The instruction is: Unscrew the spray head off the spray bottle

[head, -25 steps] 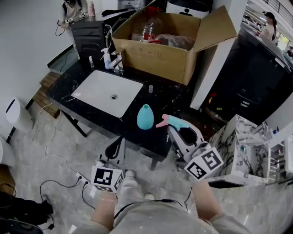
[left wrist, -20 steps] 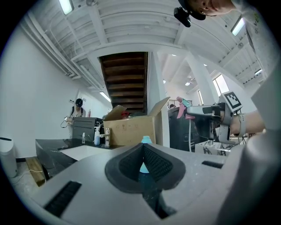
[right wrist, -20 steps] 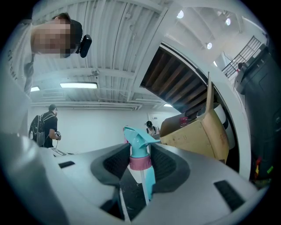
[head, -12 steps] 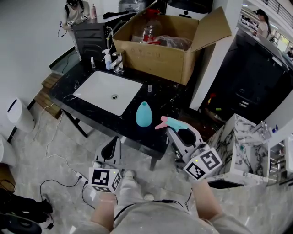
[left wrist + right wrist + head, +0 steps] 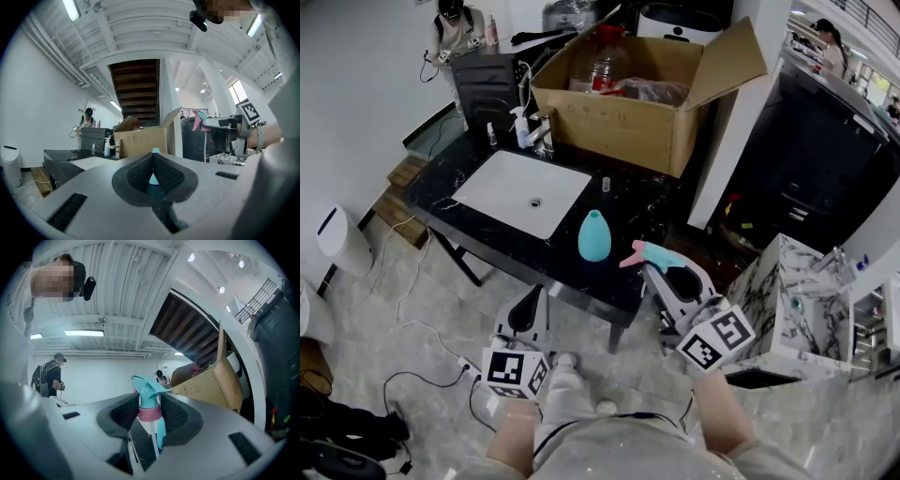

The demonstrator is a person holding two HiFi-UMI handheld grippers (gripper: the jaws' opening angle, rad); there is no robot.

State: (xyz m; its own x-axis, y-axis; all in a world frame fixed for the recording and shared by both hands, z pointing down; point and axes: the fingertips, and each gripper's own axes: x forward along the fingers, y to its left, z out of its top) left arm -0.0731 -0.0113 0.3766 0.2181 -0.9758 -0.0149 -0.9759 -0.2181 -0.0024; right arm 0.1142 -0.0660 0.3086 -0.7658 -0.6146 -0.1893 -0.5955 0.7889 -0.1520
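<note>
A teal bottle [image 5: 594,235] stands upright, without its head, on the black counter [image 5: 647,211] near the front edge. The teal and pink spray head [image 5: 648,252] is off the bottle and to its right, held in my right gripper [image 5: 661,267]. In the right gripper view the jaws clamp the spray head [image 5: 149,401] at its pink collar, its thin tube hanging down. My left gripper [image 5: 530,314] is shut and empty, in front of the counter's edge. In the left gripper view the bottle's neck [image 5: 154,151] shows just beyond the closed jaws.
A white sink basin [image 5: 525,187] is set in the counter's left part, with a small spray bottle [image 5: 518,122] by the faucet. An open cardboard box [image 5: 647,112] fills the counter's back. A marble-patterned cabinet [image 5: 797,300] stands to the right. Cables [image 5: 422,375] lie on the floor.
Both grippers have drifted only slightly. The spray head stays in the right gripper and the bottle has not moved.
</note>
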